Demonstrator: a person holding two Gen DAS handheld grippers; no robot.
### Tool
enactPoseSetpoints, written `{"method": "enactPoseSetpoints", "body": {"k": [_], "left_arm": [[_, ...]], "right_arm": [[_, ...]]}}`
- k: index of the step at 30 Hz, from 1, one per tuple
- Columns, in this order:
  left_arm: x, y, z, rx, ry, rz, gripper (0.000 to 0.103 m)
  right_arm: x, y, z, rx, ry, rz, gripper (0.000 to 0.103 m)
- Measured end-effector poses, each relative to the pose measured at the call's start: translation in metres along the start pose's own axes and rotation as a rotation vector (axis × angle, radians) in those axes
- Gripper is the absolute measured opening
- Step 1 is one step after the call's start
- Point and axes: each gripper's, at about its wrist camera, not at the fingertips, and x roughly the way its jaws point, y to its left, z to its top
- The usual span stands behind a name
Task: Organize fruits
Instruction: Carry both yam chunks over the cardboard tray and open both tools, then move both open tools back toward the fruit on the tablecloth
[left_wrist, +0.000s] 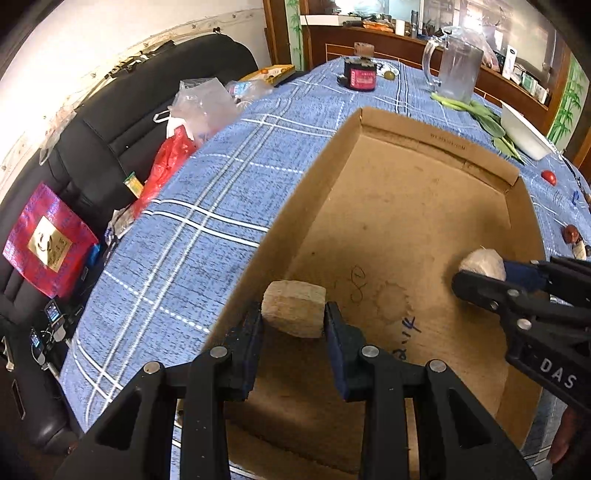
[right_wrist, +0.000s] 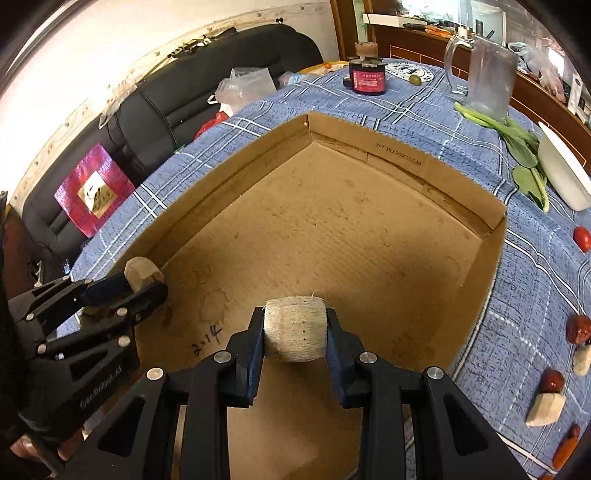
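Left wrist view: the left gripper (left_wrist: 293, 321) fingers clamp a tan fruit chunk (left_wrist: 294, 308) above the empty cardboard box (left_wrist: 328, 158); the right gripper (right_wrist: 295, 332) grips a pale chunk (right_wrist: 295, 330), both apparently poised for dropping in.

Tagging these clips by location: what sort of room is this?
Probably a home living or dining room: a table under a blue plaid tablecloth, a black sofa beside it, and a wooden cabinet behind.
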Motion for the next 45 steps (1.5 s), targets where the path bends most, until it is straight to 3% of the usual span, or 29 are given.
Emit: {"method": "enactPoseSetpoints", "body": {"k": [14,22,27,37,41,45], "left_arm": [[-0.004,-0.008,-0.007,0.020,-0.013,0.027,0.032],[-0.031,-0.012,-0.017,0.026,-0.060,0.053,0.051],[-0.051,-0.021,-0.023,0.017,-0.089,0.048,0.054],[-0.069,-0.087,-0.030,0.074,-0.095,-0.016,0.058],[-0.071,-0.126,-0.035,0.131,-0.087,-0.048,0.058],[-0.074,-0.168,-0.041,0.196,-0.079,-0.099,0.058]], "right_arm": [[-0.009,0.003,-0.004,-0.026,-0.011,-0.048,0.034],[-0.038,0.004,-0.018,-0.037,-0.059,-0.065,0.043],[-0.066,-0.002,-0.031,-0.029,-0.099,-0.072,0.043],[-0.123,-0.045,-0.091,0.035,-0.151,-0.171,0.051],[-0.146,-0.081,-0.128,0.121,-0.157,-0.215,0.058],[-0.169,-0.122,-0.162,0.222,-0.162,-0.267,0.059]]}}
